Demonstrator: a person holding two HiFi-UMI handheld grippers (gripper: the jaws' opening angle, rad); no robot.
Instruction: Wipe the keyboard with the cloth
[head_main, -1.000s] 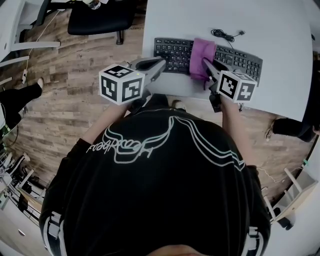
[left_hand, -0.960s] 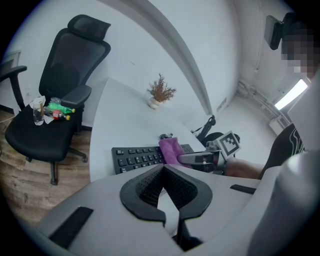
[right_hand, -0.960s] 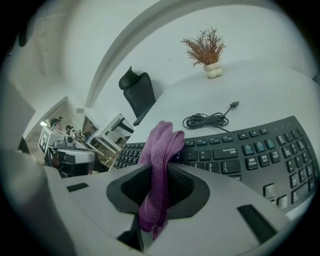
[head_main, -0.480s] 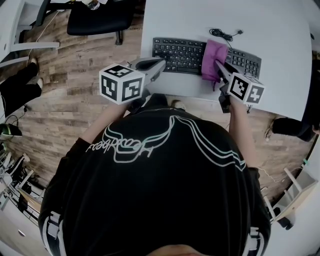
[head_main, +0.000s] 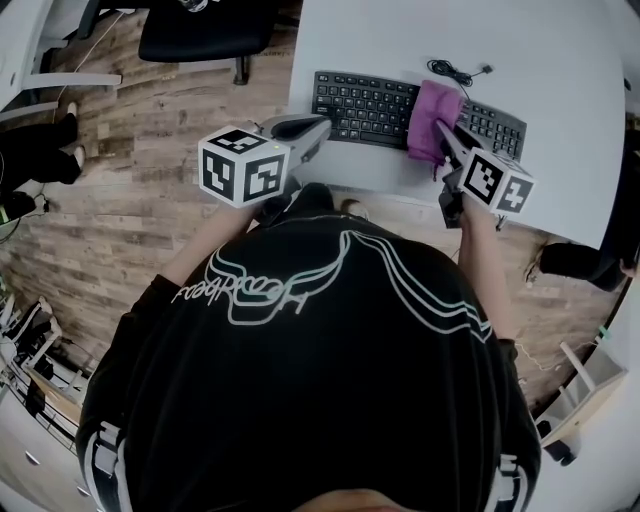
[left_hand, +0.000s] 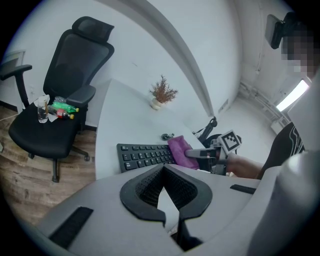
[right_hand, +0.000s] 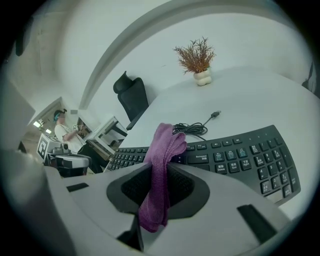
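Note:
A black curved keyboard (head_main: 375, 105) lies near the front edge of the white table (head_main: 560, 130). A purple cloth (head_main: 435, 118) rests across its keys, right of the middle. My right gripper (head_main: 443, 133) is shut on the cloth's near end and points away from me. In the right gripper view the cloth (right_hand: 162, 150) hangs pinched between the jaws of my right gripper (right_hand: 162, 170) over the keyboard (right_hand: 240, 160). My left gripper (head_main: 318, 130) hovers at the table's front edge near the keyboard's left end. In the left gripper view my left gripper (left_hand: 163, 169) is shut on nothing.
The keyboard's coiled cable (head_main: 452, 70) lies behind it. A small potted plant (right_hand: 197, 60) stands far back on the table. A black office chair (head_main: 200, 35) with bottles (left_hand: 57, 107) on its seat stands left of the table on wooden floor. A person's legs (head_main: 30, 170) show at far left.
My right gripper has slid the cloth to the right along the keyboard, from the middle keys to right of the middle. My left gripper has stayed in place.

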